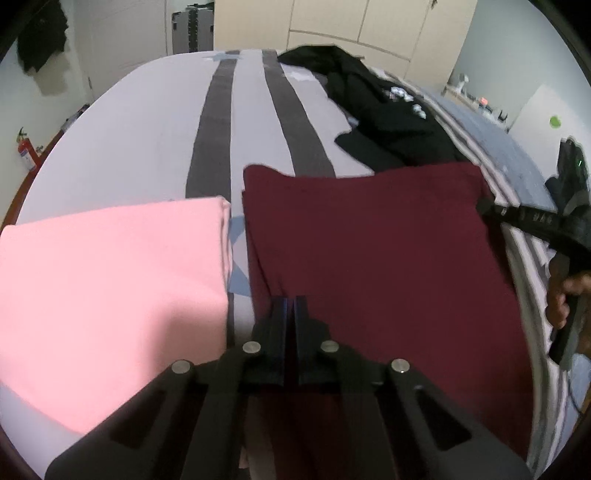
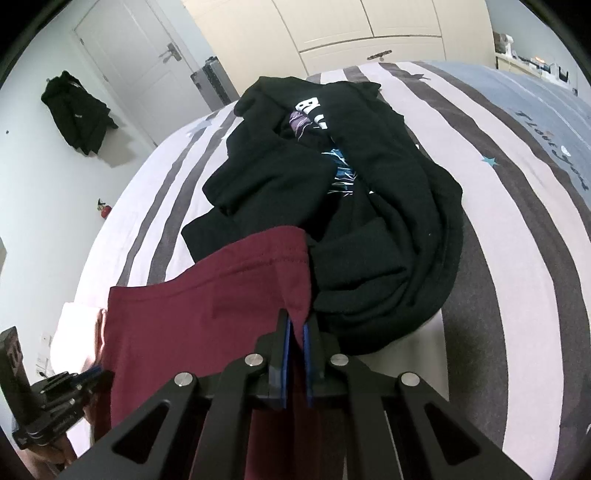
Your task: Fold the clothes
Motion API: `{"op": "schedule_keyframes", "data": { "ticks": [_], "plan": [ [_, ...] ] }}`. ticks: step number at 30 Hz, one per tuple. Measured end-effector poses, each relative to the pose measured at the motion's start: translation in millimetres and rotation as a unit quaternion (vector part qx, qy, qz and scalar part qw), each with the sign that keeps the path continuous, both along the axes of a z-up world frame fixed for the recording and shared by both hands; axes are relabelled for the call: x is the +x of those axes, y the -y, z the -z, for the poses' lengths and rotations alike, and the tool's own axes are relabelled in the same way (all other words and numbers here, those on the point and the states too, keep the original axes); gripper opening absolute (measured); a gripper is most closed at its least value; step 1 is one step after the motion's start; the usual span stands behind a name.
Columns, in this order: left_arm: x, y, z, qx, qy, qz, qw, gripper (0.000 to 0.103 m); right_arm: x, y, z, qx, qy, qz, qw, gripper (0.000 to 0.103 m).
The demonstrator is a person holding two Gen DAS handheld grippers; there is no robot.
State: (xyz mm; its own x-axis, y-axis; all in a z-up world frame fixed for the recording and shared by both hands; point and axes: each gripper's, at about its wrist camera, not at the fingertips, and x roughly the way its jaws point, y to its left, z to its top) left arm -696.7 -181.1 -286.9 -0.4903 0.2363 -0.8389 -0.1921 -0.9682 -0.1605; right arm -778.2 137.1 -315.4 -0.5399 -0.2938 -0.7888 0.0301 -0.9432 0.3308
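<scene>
Folded maroon garment (image 1: 369, 251) spread flat on the striped bed (image 1: 147, 140), near edge of the scene, just right of a folded pink garment (image 1: 110, 288); a narrow strip of bed cover showing between the two. Left gripper (image 1: 291, 306) clenched on the maroon garment's near edge, fingers pressed together with cloth pinched between them. Right gripper (image 2: 295, 328) likewise clamped on the maroon garment (image 2: 207, 306), gripping a corner that hangs down between the blue pads (image 2: 283, 354); that corner lifted slightly off the bed, hem stitching visible along the raised edge. From the left wrist view, right gripper (image 1: 491, 210) seen reaching in from the right, at the far right corner of the maroon cloth, with the holding hand (image 1: 565, 299) wrapped round its handle. From the right wrist view, left gripper (image 2: 92, 374) visible low at the left edge, touching the garment's left side.

Crumpled black clothing (image 2: 332, 206) heaped on the bed just beyond the maroon garment, touching or overlapping its far edge, white and blue print partly showing in the folds. Same black heap (image 1: 388, 122) far right in the left wrist view. Cream wardrobe doors (image 1: 369, 26) beyond the bed. Dark garment hanging on the wall (image 2: 77, 114) at far left, beside a white door (image 2: 136, 66).
</scene>
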Motion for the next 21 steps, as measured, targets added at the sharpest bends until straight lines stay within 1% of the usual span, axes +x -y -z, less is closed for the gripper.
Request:
{"op": "schedule_keyframes", "data": {
  "ticks": [3, 5, 9, 10, 14, 16, 18, 19, 21],
  "plan": [
    [1, 6, -7, 0.01, 0.0, 0.003, 1.0, 0.001, 0, 1, -1, 0.004, -0.002, 0.0, 1.0, 0.006],
    [-2, 7, -10, -0.002, -0.002, 0.007, 1.0, 0.001, 0, 1, -2, 0.008, -0.004, 0.001, 1.0, 0.005],
    [-10, 5, 9, -0.025, 0.02, 0.028, 0.9991, 0.001, -2, 2, 2, 0.016, -0.001, 0.007, 1.0, 0.005],
    [-12, 4, 11, -0.021, 0.021, 0.029, 0.9991, 0.001, -3, 2, 3, 0.018, 0.001, 0.008, 1.0, 0.005],
    [-17, 7, 5, -0.018, 0.003, 0.02, 0.9996, 0.001, -7, -1, 8, 0.015, 0.008, 0.02, 1.0, 0.004],
    [-15, 13, -1, -0.012, -0.002, 0.01, 0.9999, 0.001, -6, -1, 7, 0.016, 0.008, 0.019, 1.0, 0.005],
    [-8, 24, -11, 0.005, -0.002, -0.015, 0.9999, 0.001, -3, 1, 5, 0.019, 0.006, 0.013, 1.0, 0.005],
    [-1, 31, -17, 0.021, -0.004, -0.029, 0.9993, 0.003, 0, 1, 2, 0.02, 0.005, 0.008, 1.0, 0.007],
    [15, 40, -30, 0.039, -0.009, -0.04, 0.9984, 0.006, 8, 1, -4, 0.022, 0.002, -0.002, 1.0, 0.009]
  ]
}}
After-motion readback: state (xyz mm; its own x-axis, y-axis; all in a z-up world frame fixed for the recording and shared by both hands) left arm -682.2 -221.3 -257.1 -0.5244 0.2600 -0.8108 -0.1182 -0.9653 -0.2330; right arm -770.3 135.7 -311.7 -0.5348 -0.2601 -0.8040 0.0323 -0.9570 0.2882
